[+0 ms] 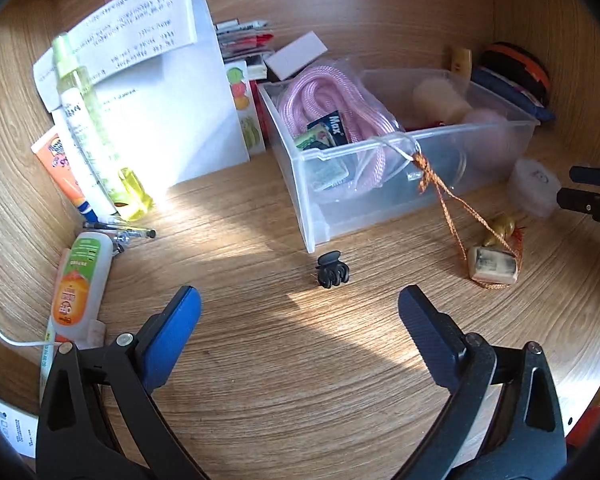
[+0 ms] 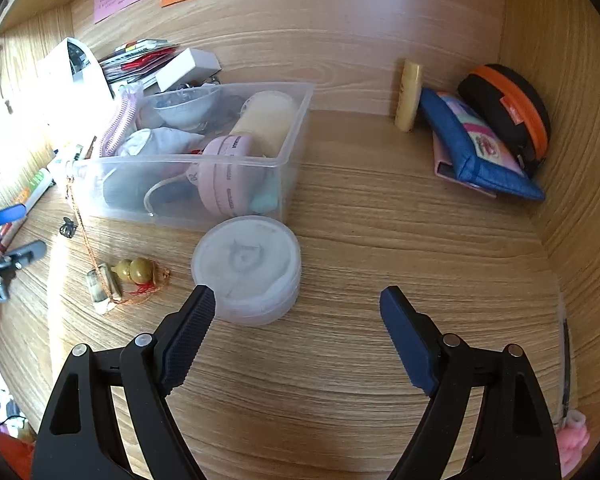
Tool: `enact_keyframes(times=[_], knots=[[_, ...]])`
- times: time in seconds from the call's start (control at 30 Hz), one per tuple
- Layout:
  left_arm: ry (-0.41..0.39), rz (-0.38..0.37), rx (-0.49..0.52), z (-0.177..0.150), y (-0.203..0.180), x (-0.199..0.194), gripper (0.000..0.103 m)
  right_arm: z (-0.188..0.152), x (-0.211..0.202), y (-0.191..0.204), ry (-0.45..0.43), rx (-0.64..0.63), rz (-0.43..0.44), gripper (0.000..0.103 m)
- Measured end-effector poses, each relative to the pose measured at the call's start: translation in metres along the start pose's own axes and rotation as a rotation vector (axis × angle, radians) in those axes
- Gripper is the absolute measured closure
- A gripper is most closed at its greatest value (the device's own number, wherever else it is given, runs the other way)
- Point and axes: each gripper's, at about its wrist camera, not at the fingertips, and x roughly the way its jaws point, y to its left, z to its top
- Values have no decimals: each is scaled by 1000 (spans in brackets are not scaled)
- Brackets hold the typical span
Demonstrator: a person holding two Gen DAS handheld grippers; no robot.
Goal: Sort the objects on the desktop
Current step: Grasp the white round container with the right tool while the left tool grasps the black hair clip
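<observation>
A clear plastic bin [image 1: 380, 184] holding pink cord and small items stands mid-desk; it also shows in the right wrist view [image 2: 180, 196]. A small black hair claw [image 1: 332, 270] lies on the desk in front of it, just ahead of my open, empty left gripper [image 1: 298, 300]. A gourd charm on an orange cord [image 1: 494, 258] lies to the right, its cord hanging over the bin's rim. A round white lidded container [image 2: 247, 270] sits by the left fingertip of my open, empty right gripper [image 2: 298, 300].
Bottles and tubes [image 1: 80, 132] lean at the left by white papers [image 1: 160, 92]. A glue bottle [image 1: 80, 284] and pens [image 1: 120, 232] lie near. A blue pouch [image 2: 476, 148], black-orange case [image 2: 508, 112] and yellow tube [image 2: 408, 96] sit in the right back corner.
</observation>
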Motion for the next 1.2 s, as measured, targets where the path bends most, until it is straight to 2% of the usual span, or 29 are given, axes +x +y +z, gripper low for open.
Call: enact_keyframes(times=[0.33, 0.43, 0.57, 0.6, 0.67, 0.7, 0.77, 0.9, 0.97, 1.13, 1.2], knots=[[57, -31, -35, 12, 5, 26, 3, 2, 19, 22, 60, -89, 8, 21], [48, -74, -63, 15, 7, 27, 3, 4, 26, 26, 86, -100, 21, 21], [18, -65, -53, 16, 3, 24, 4, 7, 33, 29, 104, -110, 33, 21], [15, -58, -48, 16, 2, 24, 7, 8, 33, 30, 105, -111, 35, 21], [29, -37, -47, 16, 1, 28, 21, 9, 35, 32, 102, -114, 39, 21], [41, -44, -51, 15, 2, 30, 22, 9, 36, 33, 103, -112, 42, 21], [57, -46, -66, 15, 6, 34, 31, 11, 39, 34, 114, -102, 53, 20], [55, -49, -83, 15, 9, 34, 37, 11, 39, 38, 112, -111, 49, 21], [59, -37, -87, 15, 10, 34, 48, 11, 39, 37, 114, -110, 56, 21], [55, -40, -93, 14, 13, 34, 50, 11, 38, 38, 112, -115, 52, 22], [56, -44, -89, 14, 13, 34, 55, 12, 37, 37, 111, -113, 52, 24]])
